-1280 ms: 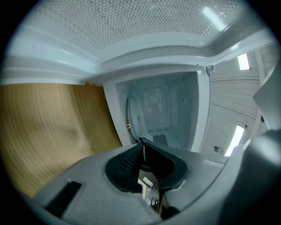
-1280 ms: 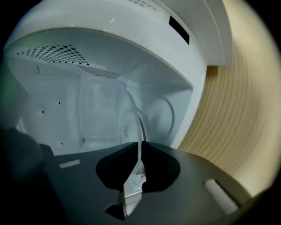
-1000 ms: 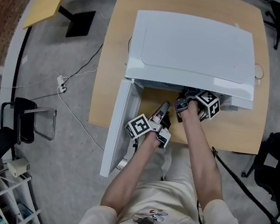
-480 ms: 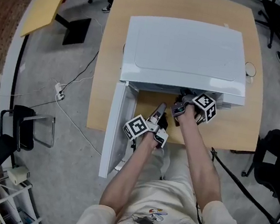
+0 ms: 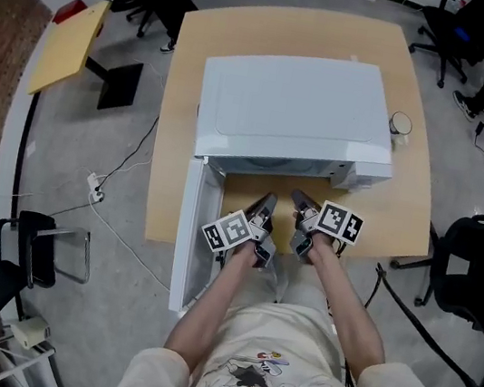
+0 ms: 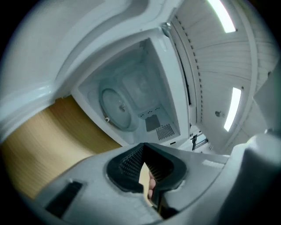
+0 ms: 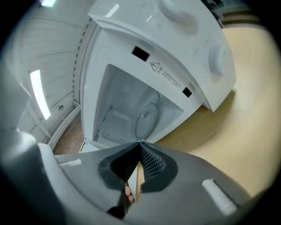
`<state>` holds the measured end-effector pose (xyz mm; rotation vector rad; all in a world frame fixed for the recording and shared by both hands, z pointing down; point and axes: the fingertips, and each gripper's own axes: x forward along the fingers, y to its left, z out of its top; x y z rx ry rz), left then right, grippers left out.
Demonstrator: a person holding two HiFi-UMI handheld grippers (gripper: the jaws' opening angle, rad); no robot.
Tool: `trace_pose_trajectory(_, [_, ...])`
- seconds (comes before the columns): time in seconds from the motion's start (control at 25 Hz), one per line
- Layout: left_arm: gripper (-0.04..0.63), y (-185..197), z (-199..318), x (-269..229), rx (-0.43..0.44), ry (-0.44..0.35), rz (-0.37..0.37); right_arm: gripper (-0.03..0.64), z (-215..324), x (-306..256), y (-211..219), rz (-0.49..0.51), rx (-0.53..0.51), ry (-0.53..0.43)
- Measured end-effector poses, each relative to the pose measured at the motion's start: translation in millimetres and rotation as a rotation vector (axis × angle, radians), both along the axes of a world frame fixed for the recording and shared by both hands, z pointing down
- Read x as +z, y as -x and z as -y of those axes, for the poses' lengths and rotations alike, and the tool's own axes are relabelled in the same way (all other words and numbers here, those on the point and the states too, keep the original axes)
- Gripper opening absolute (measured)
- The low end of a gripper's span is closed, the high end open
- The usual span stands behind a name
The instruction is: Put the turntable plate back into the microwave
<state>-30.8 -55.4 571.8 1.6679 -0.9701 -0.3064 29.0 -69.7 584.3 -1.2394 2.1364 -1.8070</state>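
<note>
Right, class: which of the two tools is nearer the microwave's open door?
The left tool, the one beside the swung-out door; the right tool sits farther across, in front of the open microwave.

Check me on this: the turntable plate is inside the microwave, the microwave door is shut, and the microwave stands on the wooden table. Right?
Not quite: the door is open. The head view shows it swung out toward the person at the cavity's left edge. The rest holds: the turntable plate sits inside the microwave, which stands on the wooden table.
</note>
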Motion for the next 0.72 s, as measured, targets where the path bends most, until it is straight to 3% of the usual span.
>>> trace_pose_trajectory(0.16, [-0.002, -5, -13, -10, 0.101, -0.085, 0.270, 0.006, -20, -21, -8, -0.120, -0.035, -0.131])
trace_pose_trajectory(0.44, [0.000, -3, -32, -41, 0.146, -0.238, 0.582, 0.006, -32, -54, -8, -0.416, -0.078, -0.336])
trace_pose_trajectory(0.72, [0.000, -2, -43, -47, 0.151, -0.263, 0.666, 0.006, -42, -51, 5, -0.533, -0.158, -0.387])
